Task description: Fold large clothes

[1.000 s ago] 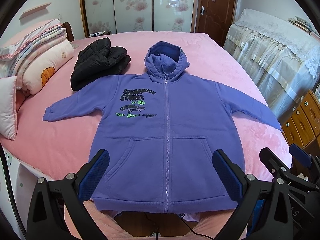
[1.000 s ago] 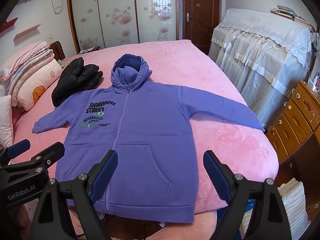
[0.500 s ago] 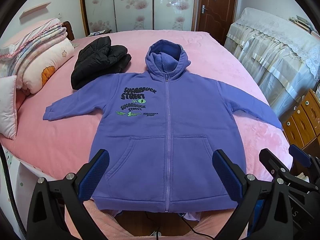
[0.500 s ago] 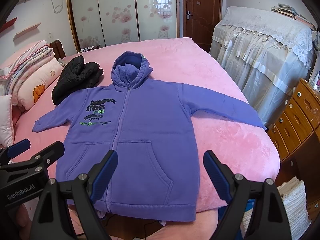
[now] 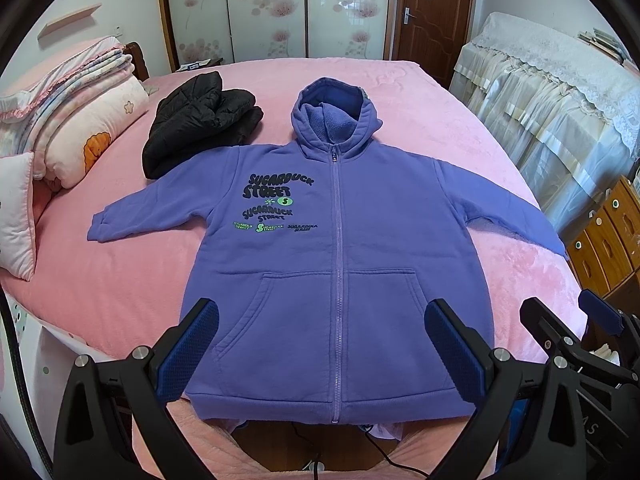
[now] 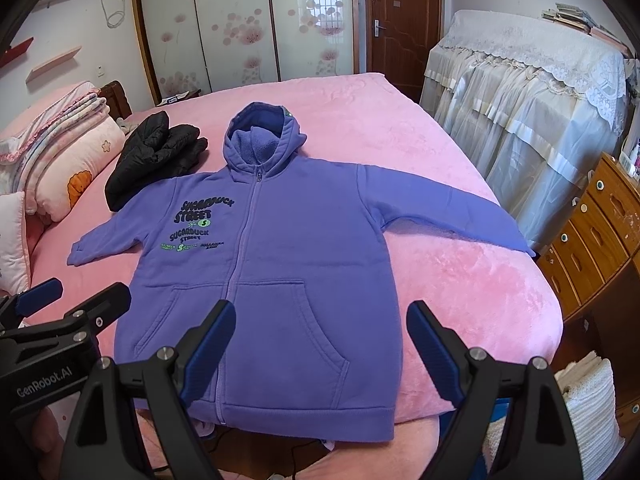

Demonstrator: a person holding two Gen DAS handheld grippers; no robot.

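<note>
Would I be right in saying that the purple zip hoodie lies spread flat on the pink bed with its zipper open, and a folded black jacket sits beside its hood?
Not quite: the zipper is closed up to the collar, as the left wrist view shows. Otherwise yes: the purple hoodie lies spread flat on the pink bed, with the folded black jacket beside its hood.

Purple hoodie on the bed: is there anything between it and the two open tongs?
Nothing visible. The purple hoodie lies flat, zipped, sleeves spread; left tongs and right tongs hover open above its hem. The black jacket lies beyond its shoulder.
</note>
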